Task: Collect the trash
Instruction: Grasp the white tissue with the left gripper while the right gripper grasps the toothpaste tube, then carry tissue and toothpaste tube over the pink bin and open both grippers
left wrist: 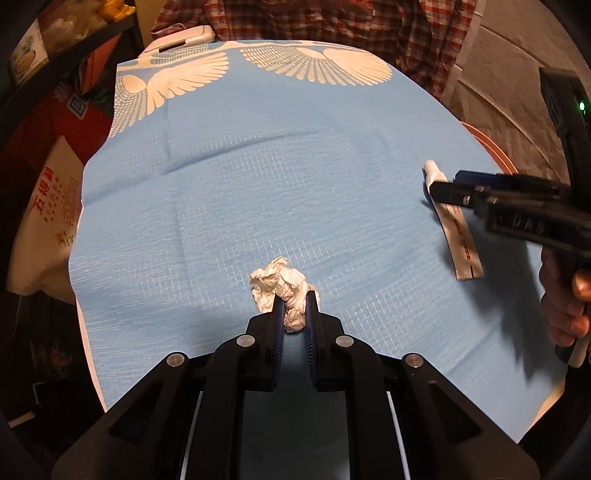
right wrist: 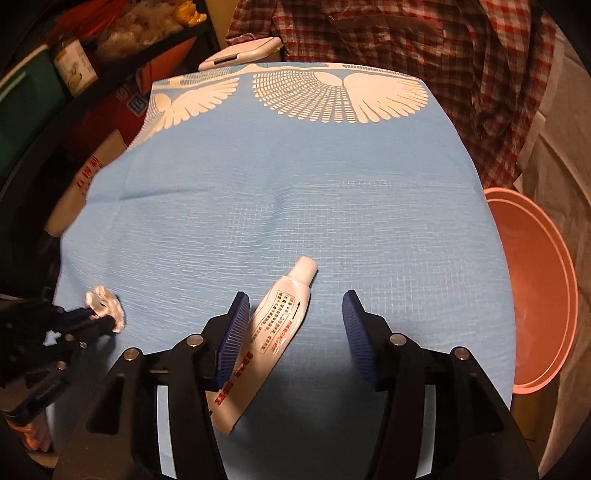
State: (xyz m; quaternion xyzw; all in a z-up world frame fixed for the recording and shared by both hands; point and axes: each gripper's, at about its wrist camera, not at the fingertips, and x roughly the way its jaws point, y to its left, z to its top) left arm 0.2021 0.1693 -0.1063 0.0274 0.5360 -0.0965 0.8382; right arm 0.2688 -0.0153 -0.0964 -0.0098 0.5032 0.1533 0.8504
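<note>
A crumpled white tissue (left wrist: 282,291) is pinched between the blue pads of the left gripper (left wrist: 295,306); the jaws are nearly closed on its near end, with the rest of the wad bulging out ahead and to the left. The tissue is seen low against the blue tablecloth (left wrist: 277,184), at the near-middle of the table in the left wrist view; whether it is lifted off the cloth cannot be told. The same wad (right wrist: 105,304) is seen at the far left edge of the right wrist view, held at the tip of the left gripper (right wrist: 99,319).

The right gripper (right wrist: 295,317) is held wide open over a white tube (right wrist: 275,332) with red print and a white cap. The tube is laid on the cloth at a slant, cap pointing away and right. Its lower body is touching or just beside the left pad (right wrist: 232,332); the right pad is well apart from it. Nothing is gripped.

From the left wrist view, the tube (left wrist: 456,236) is seen near the right side of the table, with the right gripper (left wrist: 443,192) across its cap end.

A pink basin (right wrist: 532,291) is seen just off the table's right edge, below cloth level. White wing patterns (right wrist: 332,98) are printed along the cloth's far edge, and a red plaid shirt (right wrist: 406,33) is visible beyond.
</note>
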